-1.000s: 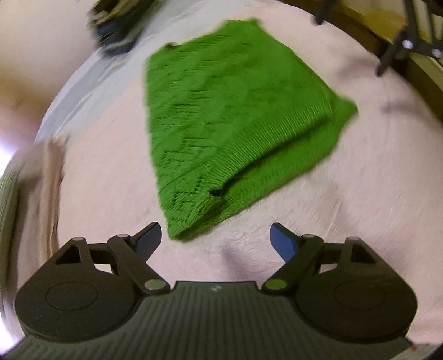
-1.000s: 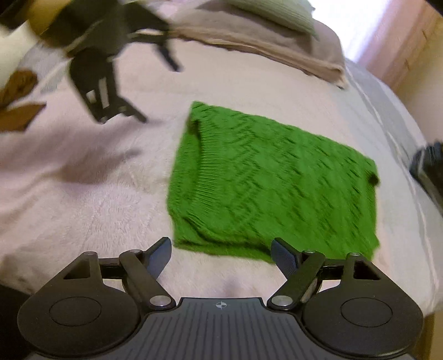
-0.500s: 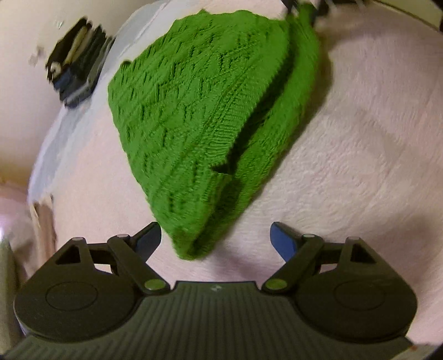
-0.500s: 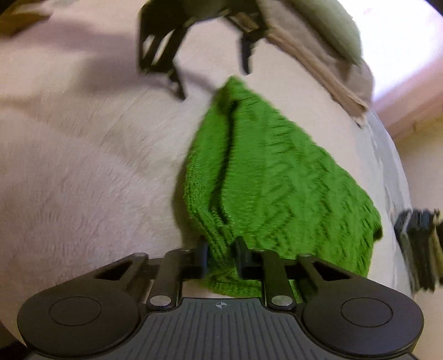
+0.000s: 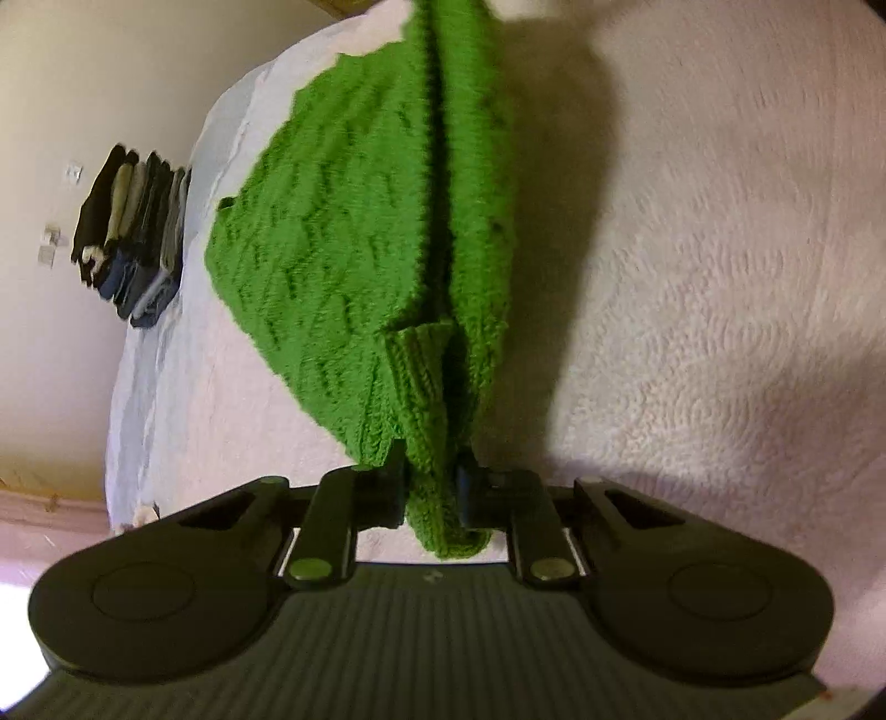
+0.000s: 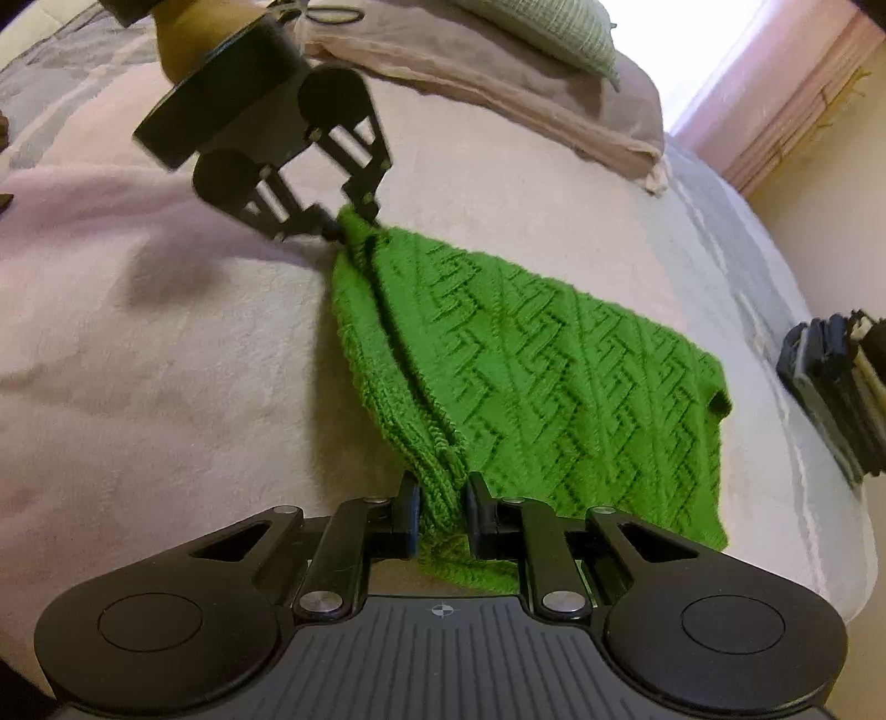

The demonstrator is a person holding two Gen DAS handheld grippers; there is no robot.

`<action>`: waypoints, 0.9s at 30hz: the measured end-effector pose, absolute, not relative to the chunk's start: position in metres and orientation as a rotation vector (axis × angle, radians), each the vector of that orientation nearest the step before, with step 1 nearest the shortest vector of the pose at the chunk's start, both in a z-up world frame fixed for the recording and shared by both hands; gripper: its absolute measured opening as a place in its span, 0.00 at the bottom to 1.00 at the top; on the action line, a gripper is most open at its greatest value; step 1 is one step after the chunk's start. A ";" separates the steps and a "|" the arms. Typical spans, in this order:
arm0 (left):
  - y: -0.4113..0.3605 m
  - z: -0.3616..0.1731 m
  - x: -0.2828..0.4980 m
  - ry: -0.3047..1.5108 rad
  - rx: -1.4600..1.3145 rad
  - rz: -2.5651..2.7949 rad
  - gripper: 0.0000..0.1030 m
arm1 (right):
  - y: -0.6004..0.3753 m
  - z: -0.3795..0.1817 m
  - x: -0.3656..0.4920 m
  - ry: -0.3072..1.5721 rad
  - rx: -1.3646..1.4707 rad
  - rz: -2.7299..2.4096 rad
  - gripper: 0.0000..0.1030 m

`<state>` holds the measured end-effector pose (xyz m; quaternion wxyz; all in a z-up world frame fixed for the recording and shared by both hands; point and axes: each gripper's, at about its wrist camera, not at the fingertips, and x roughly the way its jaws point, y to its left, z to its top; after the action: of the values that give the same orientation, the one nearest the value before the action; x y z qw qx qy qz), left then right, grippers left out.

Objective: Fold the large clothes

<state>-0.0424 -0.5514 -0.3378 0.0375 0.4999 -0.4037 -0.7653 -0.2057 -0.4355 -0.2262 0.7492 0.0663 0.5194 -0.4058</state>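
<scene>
A green knitted sweater [image 5: 343, 232] lies folded on a pale pink fleece blanket [image 5: 692, 277], with one edge pulled up into a ridge. My left gripper [image 5: 431, 459] has its jaws closing on a bunched corner of that edge, and the pads press on the knit. At the near end of the same edge, my right gripper [image 6: 441, 487] is closing on the sweater [image 6: 554, 376] too, with fabric pinched between its pads. The right wrist view shows the left gripper [image 6: 349, 221] gripping the far corner, held by a hand [image 6: 183, 33].
A stack of folded dark clothes [image 5: 133, 238] sits at the bed's edge by the wall, also visible as the stack [image 6: 830, 376] on the right. Pillows [image 6: 554, 33] and a beige cover lie at the head of the bed.
Both grippers stood open over the flat sweater; the right shut on its near corner first, then the left came down, rolled and shut on the far corner. The gripped edge has risen.
</scene>
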 end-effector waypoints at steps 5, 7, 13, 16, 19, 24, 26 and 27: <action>-0.547 -0.291 -0.042 -1.166 1.543 -2.386 0.10 | -0.424 -0.205 -0.204 1.119 0.185 -0.846 0.10; -0.544 -0.274 -0.044 -1.140 1.588 -2.408 0.10 | -0.417 -0.195 -0.204 1.115 0.201 -0.817 0.10; -0.561 -0.222 -0.072 -1.021 1.755 -2.472 0.10 | -0.432 -0.159 -0.239 0.996 0.400 -0.850 0.10; -0.598 -0.184 -0.115 -0.886 1.754 -2.485 0.10 | -0.458 -0.132 -0.277 0.883 0.522 -0.915 0.10; -0.639 -0.154 -0.172 -0.832 1.763 -2.497 0.11 | -0.484 -0.116 -0.319 0.785 0.610 -0.987 0.10; -0.705 -0.155 -0.280 -0.721 1.835 -2.538 0.13 | -0.536 -0.132 -0.394 0.662 0.794 -1.094 0.10; -0.732 -0.173 -0.318 -0.628 1.885 -2.561 0.13 | -0.556 -0.152 -0.421 0.646 0.874 -1.120 0.10; -0.743 -0.184 -0.335 -0.599 1.904 -2.574 0.14 | -0.562 -0.163 -0.430 0.647 0.909 -1.126 0.10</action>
<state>-0.3353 -0.7427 -0.1842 -0.0580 0.5836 -0.1835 -0.7889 -0.4305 -0.5619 -0.1627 0.7019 0.4086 0.2908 -0.5058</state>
